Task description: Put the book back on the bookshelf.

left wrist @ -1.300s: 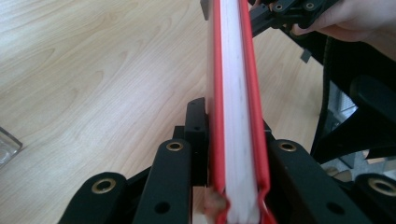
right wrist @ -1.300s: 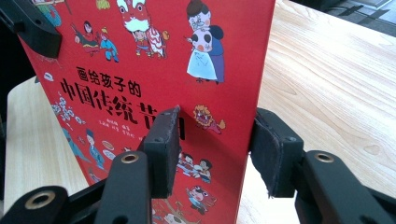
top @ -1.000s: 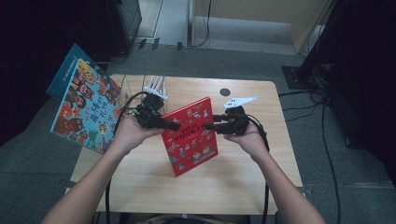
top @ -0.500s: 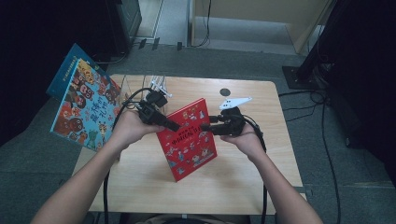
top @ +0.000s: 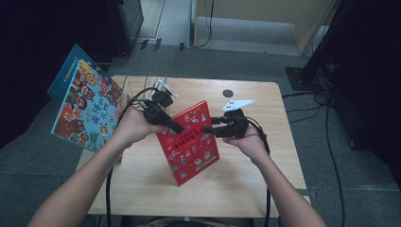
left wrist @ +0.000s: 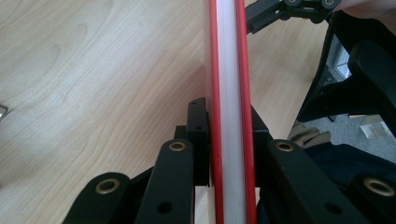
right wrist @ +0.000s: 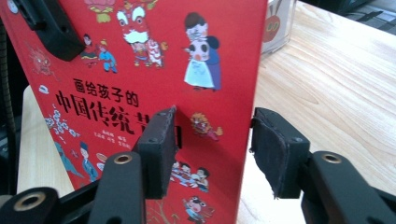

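One red picture book (top: pixel 190 142), upright between my tongs. Left gripper (left wrist: pixel 229 130) pinches its edge; right gripper (right wrist: pixel 212 140), jaws just opening, straddles the opposite edge unpressed. Risk: single-sided hold, book pivots and topples.

Both forearms reach in from below, hands raised and facing each other. The left claw (top: pixel 178 128) is clamped tight, jaws having just been closing; the right claw (top: pixel 207 129) has just been opening, pads apart.

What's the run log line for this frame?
left gripper: shut on red book edge | right gripper: jaws just opening, book edge between pads, no press | book: upright on table
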A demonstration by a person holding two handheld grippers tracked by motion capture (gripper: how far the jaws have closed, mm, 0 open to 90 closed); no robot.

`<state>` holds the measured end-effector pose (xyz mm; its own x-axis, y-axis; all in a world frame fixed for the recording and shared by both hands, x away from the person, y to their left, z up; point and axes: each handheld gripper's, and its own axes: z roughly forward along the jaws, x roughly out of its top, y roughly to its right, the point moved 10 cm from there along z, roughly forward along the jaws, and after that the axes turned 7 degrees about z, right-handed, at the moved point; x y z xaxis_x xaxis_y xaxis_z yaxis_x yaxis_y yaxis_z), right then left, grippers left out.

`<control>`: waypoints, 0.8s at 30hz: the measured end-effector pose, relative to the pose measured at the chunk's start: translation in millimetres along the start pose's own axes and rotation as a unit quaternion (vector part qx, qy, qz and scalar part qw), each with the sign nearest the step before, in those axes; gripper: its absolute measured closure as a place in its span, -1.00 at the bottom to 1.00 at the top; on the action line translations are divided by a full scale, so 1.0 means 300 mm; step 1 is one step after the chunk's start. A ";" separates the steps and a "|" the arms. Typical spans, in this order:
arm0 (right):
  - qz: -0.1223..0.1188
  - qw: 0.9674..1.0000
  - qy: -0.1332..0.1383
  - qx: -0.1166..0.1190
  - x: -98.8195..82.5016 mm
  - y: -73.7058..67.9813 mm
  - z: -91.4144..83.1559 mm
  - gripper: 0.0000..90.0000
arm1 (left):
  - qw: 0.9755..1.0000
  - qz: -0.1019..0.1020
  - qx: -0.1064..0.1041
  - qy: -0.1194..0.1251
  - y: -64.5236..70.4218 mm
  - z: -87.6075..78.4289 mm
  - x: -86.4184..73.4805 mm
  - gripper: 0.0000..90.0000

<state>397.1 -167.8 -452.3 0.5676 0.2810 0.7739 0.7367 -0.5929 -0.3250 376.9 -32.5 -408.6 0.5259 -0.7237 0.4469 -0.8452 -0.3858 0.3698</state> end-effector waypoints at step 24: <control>-0.019 0.999 0.008 -0.049 -0.199 0.078 0.044 -0.05 | 0.998 -0.022 0.050 0.025 -0.042 -0.221 -0.056 0.77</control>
<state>385.3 -188.5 -513.3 0.5338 0.2931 0.7932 0.7176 -0.6532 -0.2415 385.0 22.5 -366.8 0.5642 -0.6760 0.4741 -0.8255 -0.4732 0.3077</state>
